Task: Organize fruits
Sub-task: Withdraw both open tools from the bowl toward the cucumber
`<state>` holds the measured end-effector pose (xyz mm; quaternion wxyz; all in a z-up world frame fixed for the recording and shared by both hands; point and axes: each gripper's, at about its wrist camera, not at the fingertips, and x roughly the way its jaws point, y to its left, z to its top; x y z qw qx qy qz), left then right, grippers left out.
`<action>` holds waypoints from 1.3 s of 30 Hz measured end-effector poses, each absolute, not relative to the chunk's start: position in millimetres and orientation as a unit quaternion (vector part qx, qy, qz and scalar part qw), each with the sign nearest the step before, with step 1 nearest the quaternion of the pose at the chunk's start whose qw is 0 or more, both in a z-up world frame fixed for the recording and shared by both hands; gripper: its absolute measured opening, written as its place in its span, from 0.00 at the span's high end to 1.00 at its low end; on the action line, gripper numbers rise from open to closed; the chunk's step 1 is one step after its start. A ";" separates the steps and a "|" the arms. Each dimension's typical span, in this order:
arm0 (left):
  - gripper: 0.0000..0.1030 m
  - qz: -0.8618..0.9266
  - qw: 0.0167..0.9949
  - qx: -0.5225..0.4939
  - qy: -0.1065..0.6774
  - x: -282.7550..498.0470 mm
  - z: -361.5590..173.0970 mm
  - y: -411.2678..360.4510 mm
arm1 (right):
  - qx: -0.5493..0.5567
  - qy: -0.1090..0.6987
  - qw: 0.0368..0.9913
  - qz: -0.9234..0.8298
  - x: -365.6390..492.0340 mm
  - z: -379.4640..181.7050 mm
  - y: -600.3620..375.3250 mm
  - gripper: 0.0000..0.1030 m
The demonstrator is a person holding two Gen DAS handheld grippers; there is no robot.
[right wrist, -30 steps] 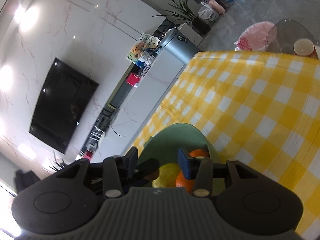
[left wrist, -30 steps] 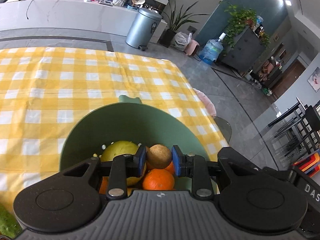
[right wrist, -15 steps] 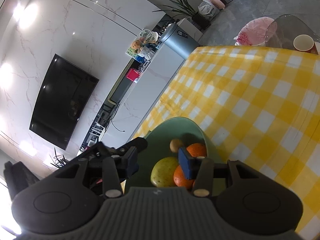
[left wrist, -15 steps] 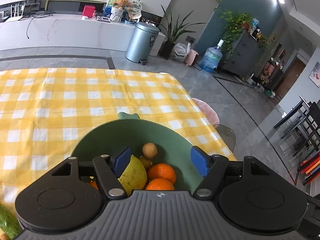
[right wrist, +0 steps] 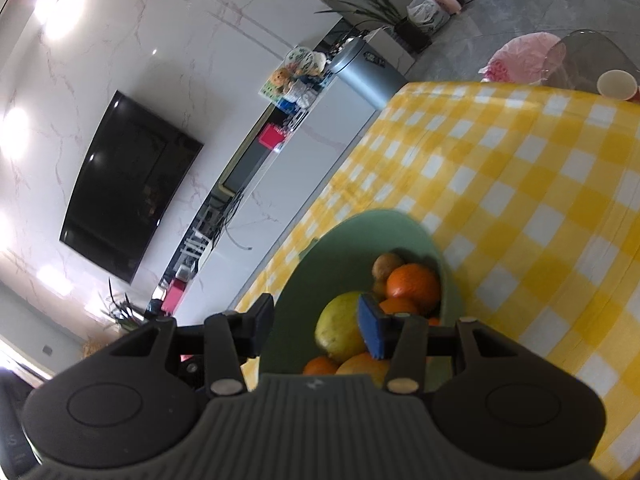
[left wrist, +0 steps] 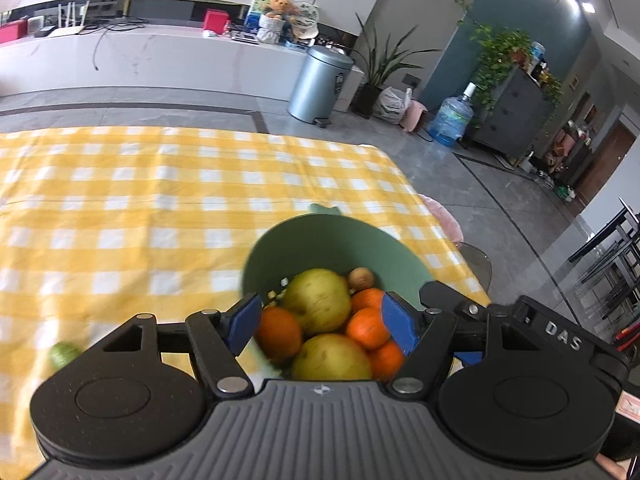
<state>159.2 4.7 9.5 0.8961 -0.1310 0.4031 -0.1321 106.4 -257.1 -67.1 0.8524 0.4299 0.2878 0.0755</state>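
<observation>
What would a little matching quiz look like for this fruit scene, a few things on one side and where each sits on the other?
Things:
1. small brown fruit
2. small green fruit
3. paper cup
4. left tongs

Places:
A. on the yellow checked tablecloth, outside the bowl
B. open, above the fruit pile
C. inside the green bowl, at the far edge of the pile
D. on the glass table beyond the cloth

Pairs: 1-C, 2-A, 3-D, 4-B

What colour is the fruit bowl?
Pale green bowl, clearest in the left wrist view.
</observation>
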 end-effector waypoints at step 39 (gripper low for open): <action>0.22 -0.106 0.888 -0.135 0.426 63.9 35.1 77.4 | 0.245 0.336 0.902 0.118 66.9 -56.4 -156.5 0.46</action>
